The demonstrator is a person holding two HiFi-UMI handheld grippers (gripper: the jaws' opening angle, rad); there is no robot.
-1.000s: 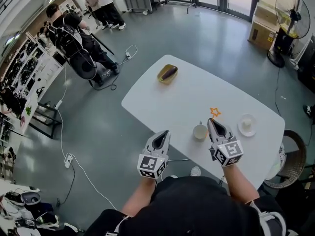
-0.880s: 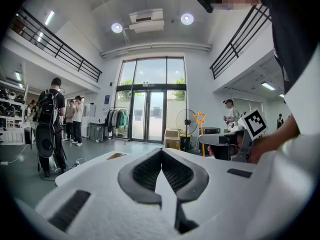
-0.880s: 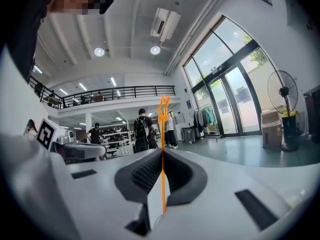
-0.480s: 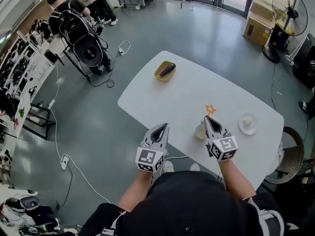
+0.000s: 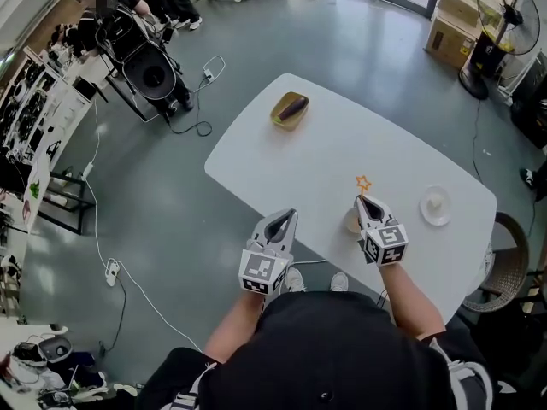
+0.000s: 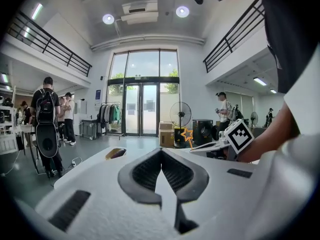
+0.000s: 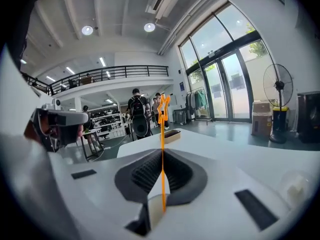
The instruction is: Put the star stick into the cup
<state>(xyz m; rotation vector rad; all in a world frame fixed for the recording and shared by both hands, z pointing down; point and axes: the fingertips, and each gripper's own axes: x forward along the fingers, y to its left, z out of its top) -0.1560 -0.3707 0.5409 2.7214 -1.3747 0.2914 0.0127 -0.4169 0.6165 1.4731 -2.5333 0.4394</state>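
Right gripper (image 7: 161, 156) is clamping fully shut on the star stick (image 7: 162, 129), with the star end poking out past the tips. Left gripper (image 6: 161, 156) is sitting closed and empty. The cup (image 5: 349, 224) is just beside the right jaws. Probably best centring the stick over the mouth and lowering it before releasing. White table (image 5: 342, 143), open hall, fan (image 5: 506, 11) beyond.

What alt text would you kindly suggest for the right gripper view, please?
The right gripper holds its jaws shut on a thin orange star stick that stands upright, star on top. Beyond lies a white table in a tall, glass-fronted hall.
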